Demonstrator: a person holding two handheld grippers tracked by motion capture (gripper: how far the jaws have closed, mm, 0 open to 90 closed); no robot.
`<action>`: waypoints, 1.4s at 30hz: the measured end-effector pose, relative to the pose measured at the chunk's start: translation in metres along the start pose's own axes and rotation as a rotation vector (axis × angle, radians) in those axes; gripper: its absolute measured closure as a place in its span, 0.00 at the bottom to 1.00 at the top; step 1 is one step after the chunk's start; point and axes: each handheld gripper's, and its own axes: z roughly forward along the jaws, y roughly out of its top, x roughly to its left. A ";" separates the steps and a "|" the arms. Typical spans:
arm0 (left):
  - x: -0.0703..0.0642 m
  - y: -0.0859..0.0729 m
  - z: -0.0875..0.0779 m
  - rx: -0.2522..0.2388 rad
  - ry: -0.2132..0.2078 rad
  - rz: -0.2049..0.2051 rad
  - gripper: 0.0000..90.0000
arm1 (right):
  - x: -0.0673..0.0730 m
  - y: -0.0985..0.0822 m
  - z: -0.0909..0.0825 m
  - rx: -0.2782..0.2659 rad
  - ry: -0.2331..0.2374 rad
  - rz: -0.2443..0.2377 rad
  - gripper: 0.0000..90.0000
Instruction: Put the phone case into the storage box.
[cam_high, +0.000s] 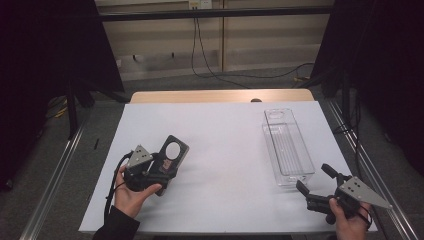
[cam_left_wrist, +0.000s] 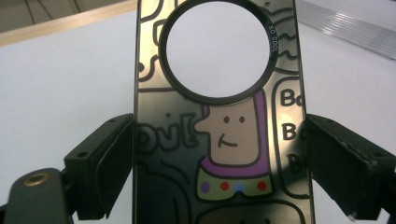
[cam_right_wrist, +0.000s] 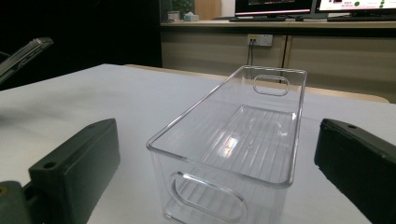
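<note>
at the table's left, a person's left hand (cam_high: 131, 196) raises the left gripper (cam_high: 159, 167), its jaws clamped on the two long edges of a phone case (cam_high: 171, 152) held tilted clear of the white table cover (cam_high: 220, 155). in the left gripper view the phone case (cam_left_wrist: 222, 140) stands between the black pads (cam_left_wrist: 109, 161), which press its sides just below the big round camera cutout (cam_left_wrist: 219, 49); the glossy dark back carries a cartoon figure in a purple hood and doodled lettering. judged from these views, the case is light and thin, stiff along its rims yet likely to flex across the open middle, and its shiny surface looks slippery, so a hold across the side edges near the middle, as here, seems the safest; squeezing by the ring around the cutout could bend it. toward the right of the table lies a clear plastic bin (cam_high: 287, 147), long and narrow, empty, with cut handle slots in its end walls, well apart from the case. in the right gripper view the clear plastic bin (cam_right_wrist: 233, 154) sits just ahead of the spread jaws. at the near right corner the right hand (cam_high: 350, 225) rests the right gripper (cam_high: 312, 180) beside the bin's near end, jaws parted and grasping nothing. the bin looks rigid, light and prone to slide on the smooth cover.
</note>
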 end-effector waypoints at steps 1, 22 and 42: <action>0.000 0.000 0.000 -0.010 -0.015 -0.011 0.14 | 0.000 0.000 0.000 -0.001 0.000 0.000 0.00; -0.011 0.000 -0.003 -0.205 -0.192 0.055 0.14 | 0.016 0.006 0.005 0.035 0.135 -0.040 0.00; -0.031 0.011 0.026 -0.215 -0.302 0.098 0.14 | 0.046 0.027 0.042 0.060 0.372 -0.041 0.00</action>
